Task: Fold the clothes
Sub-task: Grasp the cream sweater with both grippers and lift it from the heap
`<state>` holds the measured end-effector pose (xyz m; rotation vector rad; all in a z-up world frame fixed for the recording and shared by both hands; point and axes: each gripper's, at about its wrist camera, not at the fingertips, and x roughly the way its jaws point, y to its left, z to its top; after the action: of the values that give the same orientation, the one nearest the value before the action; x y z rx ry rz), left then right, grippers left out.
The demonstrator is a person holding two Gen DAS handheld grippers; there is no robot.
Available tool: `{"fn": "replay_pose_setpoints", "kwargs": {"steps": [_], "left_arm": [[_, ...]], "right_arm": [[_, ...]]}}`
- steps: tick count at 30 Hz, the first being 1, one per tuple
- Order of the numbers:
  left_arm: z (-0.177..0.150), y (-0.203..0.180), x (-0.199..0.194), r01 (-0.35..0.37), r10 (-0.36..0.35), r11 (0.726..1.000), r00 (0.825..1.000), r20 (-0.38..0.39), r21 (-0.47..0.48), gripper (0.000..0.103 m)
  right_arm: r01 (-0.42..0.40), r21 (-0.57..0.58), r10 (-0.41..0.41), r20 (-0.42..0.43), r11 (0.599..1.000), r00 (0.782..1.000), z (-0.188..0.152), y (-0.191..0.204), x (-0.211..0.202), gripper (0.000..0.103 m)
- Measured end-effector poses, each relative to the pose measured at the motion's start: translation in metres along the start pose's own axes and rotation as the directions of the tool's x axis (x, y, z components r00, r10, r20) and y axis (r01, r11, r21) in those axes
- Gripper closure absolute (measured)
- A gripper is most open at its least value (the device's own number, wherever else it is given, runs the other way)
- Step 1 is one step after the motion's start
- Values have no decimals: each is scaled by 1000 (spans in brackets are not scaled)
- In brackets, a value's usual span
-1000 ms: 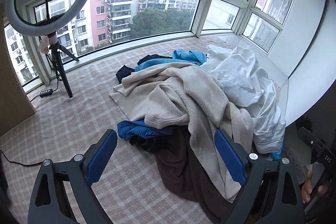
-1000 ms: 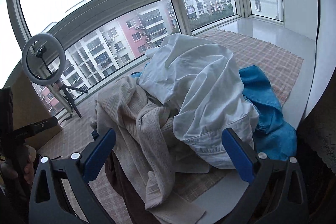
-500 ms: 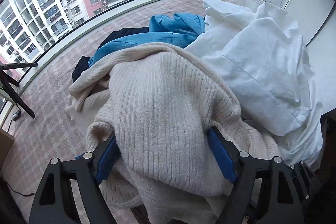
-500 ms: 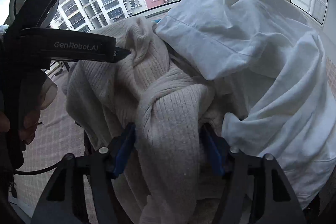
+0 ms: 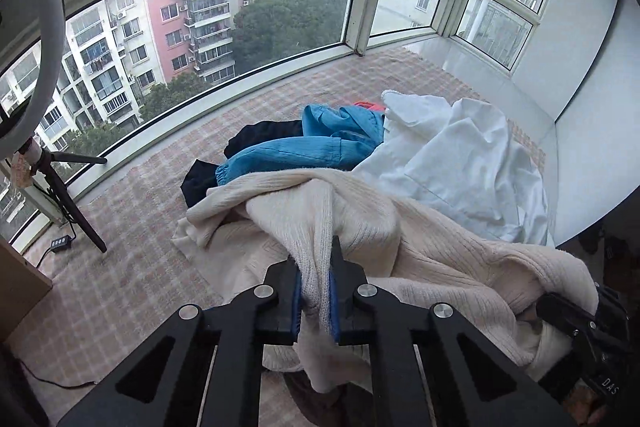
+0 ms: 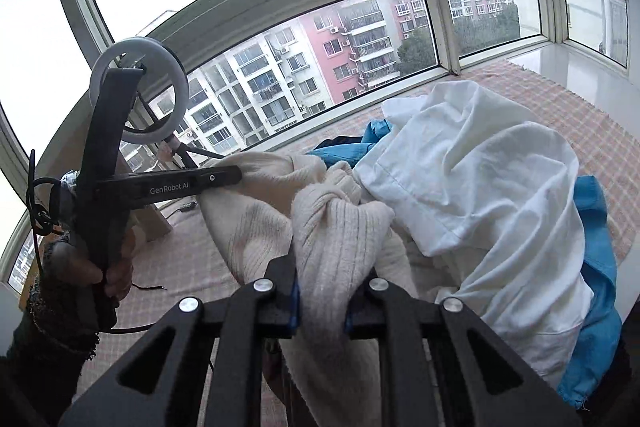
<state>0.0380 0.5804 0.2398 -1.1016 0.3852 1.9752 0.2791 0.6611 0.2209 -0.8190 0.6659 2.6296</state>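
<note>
While the left gripper (image 5: 315, 297) clamps one bunched fold of the cream sweater (image 5: 420, 247), the right gripper (image 6: 320, 301) pinches another; the knit stretches left to right between them.

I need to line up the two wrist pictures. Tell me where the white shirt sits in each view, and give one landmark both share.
Left wrist: the white shirt lies right of centre, behind the cream sweater and right of the blue garment.
Right wrist: the white shirt fills the centre-right, draped over the pile right of the cream sweater.
Shared landmark: the ring light, at the left in both views.
</note>
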Motion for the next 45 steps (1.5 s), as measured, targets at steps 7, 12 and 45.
{"fn": "replay_pose_setpoints", "kwargs": {"steps": [7,12,45], "left_arm": [[5,56,-90,99,-97,994,993,69,-37,94],[-19,104,-158,-12,22,998,986,166,-62,95],[-262,303,-357,-670,765,630,623,163,-392,53]], "right_arm": [[-58,-54,65,135,997,989,39,58,-55,89],[-101,-136,124,168,986,978,50,113,-76,89],[-504,-489,515,-124,712,848,-34,498,-58,90]]}}
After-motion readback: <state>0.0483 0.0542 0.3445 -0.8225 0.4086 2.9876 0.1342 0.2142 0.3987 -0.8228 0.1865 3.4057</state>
